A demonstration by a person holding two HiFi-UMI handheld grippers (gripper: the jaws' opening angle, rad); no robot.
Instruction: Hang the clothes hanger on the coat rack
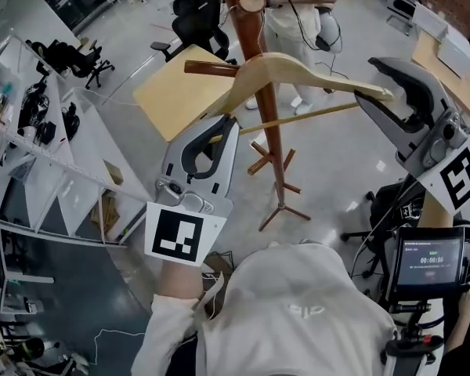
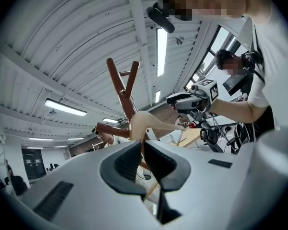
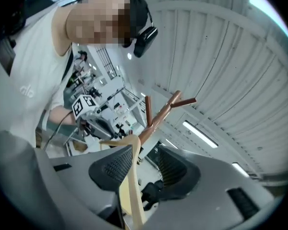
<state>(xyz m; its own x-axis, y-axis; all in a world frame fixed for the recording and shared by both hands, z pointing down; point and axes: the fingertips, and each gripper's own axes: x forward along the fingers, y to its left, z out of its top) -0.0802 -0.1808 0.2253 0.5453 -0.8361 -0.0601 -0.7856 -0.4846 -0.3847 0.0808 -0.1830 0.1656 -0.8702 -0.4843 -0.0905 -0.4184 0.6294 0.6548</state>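
Left gripper [image 1: 221, 131]: clenched on the wooden clothes hanger [image 1: 286, 63], at its left end.
Right gripper [image 1: 376, 81]: jaws apart; the hanger's other end lies between them, against one pad.
Hanger: held up level, across the coat rack [image 1: 271, 128] post, beside a side peg [image 1: 207, 68].

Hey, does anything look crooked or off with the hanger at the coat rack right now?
The hanger sits askew at the coat rack: its left end dips low, clamped in the left gripper; its right end lies loose between the open jaws of the right gripper.
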